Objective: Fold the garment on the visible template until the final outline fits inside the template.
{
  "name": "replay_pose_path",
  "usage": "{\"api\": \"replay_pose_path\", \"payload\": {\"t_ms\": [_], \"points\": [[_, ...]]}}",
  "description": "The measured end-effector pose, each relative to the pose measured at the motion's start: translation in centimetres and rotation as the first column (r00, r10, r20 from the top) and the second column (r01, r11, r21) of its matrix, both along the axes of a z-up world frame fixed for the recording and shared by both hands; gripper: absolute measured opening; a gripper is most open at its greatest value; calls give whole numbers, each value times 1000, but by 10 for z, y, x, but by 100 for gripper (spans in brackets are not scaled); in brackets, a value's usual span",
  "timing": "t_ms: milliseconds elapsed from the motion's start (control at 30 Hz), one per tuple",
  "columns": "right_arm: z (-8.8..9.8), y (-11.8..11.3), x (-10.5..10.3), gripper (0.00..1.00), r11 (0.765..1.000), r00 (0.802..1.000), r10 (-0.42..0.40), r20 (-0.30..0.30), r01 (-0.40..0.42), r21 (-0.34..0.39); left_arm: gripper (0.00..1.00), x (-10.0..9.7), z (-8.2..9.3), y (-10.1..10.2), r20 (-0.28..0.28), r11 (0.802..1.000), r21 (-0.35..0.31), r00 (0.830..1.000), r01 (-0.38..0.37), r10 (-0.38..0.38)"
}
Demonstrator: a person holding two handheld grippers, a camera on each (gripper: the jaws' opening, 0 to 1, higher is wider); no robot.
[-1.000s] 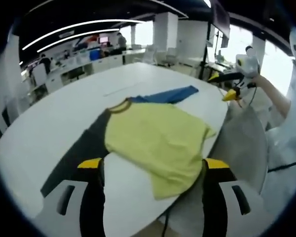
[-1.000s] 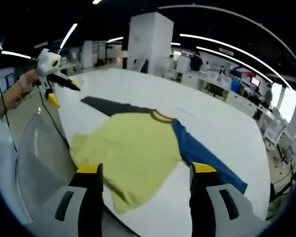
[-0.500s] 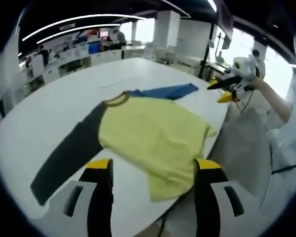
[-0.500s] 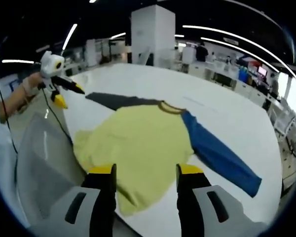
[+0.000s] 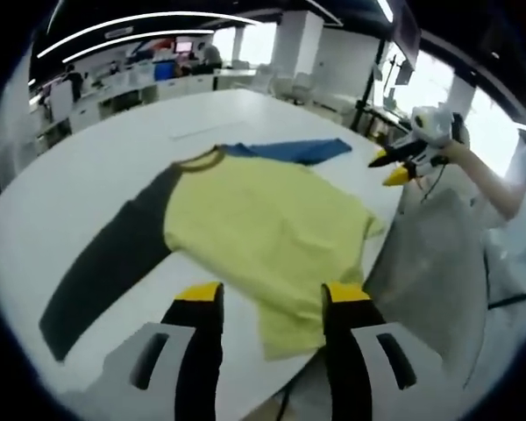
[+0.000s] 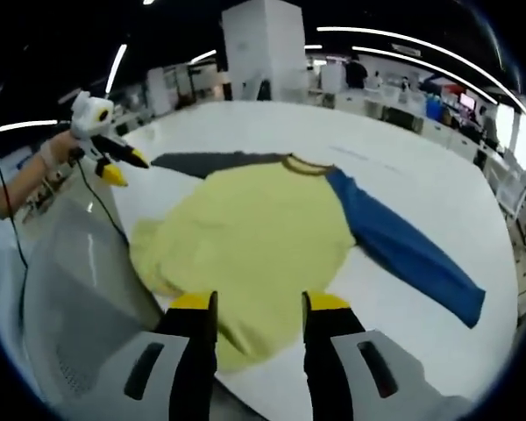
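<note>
Shirt [image 5: 263,237] lies flat near the worktop [image 5: 96,184] edge, yellow body, one grey sleeve [image 5: 105,272], one blue sleeve [image 6: 403,254]; hem [image 6: 237,342] overhangs the edge. No template outline can be made out.

Left gripper [image 5: 267,303] and right gripper [image 6: 250,307]: jaws parted, nothing between them, both hovering above the hem.

Risk, as judged: the overhanging hem could drag the shirt off the worktop if only one corner is lifted; a grab on a single layer would fold it crooked.

Worktop white, smooth, rounded. Open office behind: desks, columns, ceiling strip lights.
</note>
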State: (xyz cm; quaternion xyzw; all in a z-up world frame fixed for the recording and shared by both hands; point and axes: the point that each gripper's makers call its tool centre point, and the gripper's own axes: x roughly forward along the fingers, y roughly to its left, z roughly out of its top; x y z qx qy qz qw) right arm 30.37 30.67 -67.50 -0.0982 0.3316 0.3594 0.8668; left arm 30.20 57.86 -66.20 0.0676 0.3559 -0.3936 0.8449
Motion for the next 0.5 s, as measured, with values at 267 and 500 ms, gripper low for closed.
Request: {"api": "replay_pose_path", "payload": {"t_ms": [267,500], "points": [[-19,-4,-6,34,1000,998,-20,-62,20,6,33,-2,-17,1,-42,999,32,999,8,-7],[-34,-7,-8,30,999,994,-31,-106,32,10,31,0,-30,3,-79,1000,27,997,-6,8]]}}
